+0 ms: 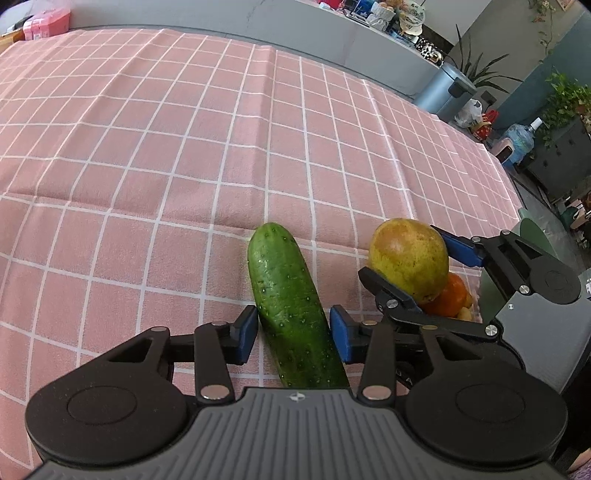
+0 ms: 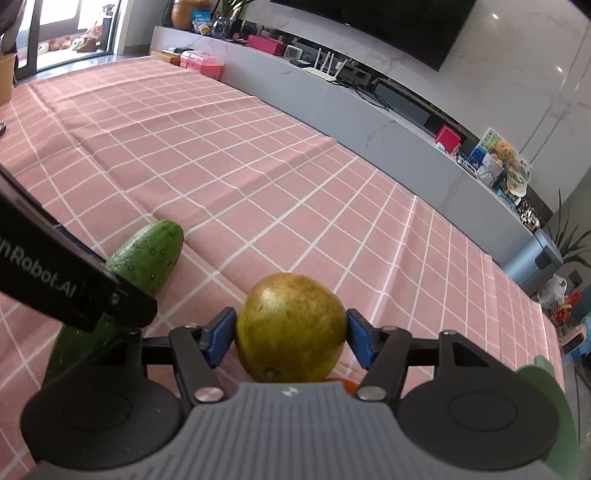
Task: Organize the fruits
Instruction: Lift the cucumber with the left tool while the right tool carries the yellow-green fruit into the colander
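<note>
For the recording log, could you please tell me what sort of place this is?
Most likely a home living room: a large dark television hangs on a marble-look wall above a long grey cabinet crowded with household odds and ends, and the table wears a pink checked tablecloth.

My left gripper (image 1: 293, 334) clamps the cucumber (image 1: 291, 302); my right gripper (image 2: 291, 338), just beside it, pinches the mango (image 2: 291, 325).

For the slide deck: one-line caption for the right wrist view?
Right gripper clamps a yellow-green mango above the pink checked tablecloth; cucumber at left.
</note>
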The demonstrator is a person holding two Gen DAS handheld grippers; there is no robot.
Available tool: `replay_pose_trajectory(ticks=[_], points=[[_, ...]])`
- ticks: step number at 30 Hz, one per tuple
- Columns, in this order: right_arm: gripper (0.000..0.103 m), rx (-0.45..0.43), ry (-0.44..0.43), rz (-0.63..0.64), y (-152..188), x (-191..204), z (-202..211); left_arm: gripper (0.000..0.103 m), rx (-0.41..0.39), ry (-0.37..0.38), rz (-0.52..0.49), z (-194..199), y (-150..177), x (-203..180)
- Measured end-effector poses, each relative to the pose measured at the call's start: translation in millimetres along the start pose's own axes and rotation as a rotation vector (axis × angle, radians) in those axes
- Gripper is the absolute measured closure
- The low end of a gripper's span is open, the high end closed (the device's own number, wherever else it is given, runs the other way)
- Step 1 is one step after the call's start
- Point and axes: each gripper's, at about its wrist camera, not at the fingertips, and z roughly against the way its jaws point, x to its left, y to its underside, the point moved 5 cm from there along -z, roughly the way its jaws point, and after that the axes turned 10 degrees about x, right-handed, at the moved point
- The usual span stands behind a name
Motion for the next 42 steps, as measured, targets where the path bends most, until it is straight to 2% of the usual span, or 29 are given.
replay_pose_trajectory(ticks=[5,16,28,35,42], points=[[0.043,-0.031,-0.023,-0.033,1,-1,13,0.058,-0.031,-0.014,-0.006,10,4,-6],[0.043,-0.125,-0.010,-0.128,23,-1,80,0.061,-0.182,-0.012,-0.057,67,33,-40],[0.043,-0.221,0.052,-0.209,53,-40,163,0.061,-0.306,0.061,-0.203,115,42,-110],[0.043,-0.209,0.112,-0.260,81,-89,188,0.061,-0.344,0.161,-0.330,116,30,-171],[0.043,-0.171,0.191,-0.299,104,-133,189,0.061,-0.312,0.215,-0.406,81,10,-217]])
